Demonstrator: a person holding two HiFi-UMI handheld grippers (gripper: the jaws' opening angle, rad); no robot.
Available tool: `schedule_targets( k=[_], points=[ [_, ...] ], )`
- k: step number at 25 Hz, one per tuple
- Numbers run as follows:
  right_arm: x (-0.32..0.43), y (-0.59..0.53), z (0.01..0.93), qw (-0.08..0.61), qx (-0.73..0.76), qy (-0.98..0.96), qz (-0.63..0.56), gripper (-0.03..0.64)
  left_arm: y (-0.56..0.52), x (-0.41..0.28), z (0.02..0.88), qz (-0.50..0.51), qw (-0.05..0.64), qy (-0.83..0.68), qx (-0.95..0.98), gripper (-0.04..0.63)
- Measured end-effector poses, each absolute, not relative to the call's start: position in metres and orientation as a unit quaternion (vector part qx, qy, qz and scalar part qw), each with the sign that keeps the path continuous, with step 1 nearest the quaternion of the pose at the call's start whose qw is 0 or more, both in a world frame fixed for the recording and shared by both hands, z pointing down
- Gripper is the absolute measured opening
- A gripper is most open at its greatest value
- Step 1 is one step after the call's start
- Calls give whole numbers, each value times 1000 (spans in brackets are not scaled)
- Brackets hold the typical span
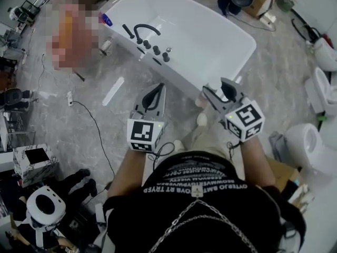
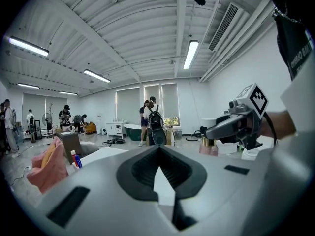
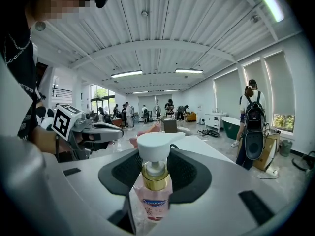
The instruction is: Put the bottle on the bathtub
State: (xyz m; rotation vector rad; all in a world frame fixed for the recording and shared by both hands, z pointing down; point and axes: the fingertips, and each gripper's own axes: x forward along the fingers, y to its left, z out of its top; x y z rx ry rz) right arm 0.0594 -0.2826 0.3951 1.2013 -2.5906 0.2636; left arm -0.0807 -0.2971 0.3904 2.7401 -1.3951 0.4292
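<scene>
Bottle [image 3: 155, 193] of pink soap, probably light, stiff and slick, was clamped near its neck by the right gripper [image 3: 156, 173], while the left gripper [image 1: 156, 96] was closed and empty.

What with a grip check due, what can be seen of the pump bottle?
The clear plastic pump bottle of pink liquid has a white pump head, a gold collar and a blue-and-red label. It sits pump end up, clamped between the jaws of the right gripper. It is held in the air short of the white bathtub, not yet on it.
</scene>
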Motion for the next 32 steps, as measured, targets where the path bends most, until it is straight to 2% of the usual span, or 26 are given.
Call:
schedule_targets(
  k=[16, 32],
  points=[
    [118, -366, 447, 182, 394, -896, 92, 153, -346, -45, 414, 153, 42, -484, 860, 2],
    [84, -405, 565, 228, 373, -888, 141, 153, -363, -68, 477, 172, 73, -490, 852, 2]
  ],
)
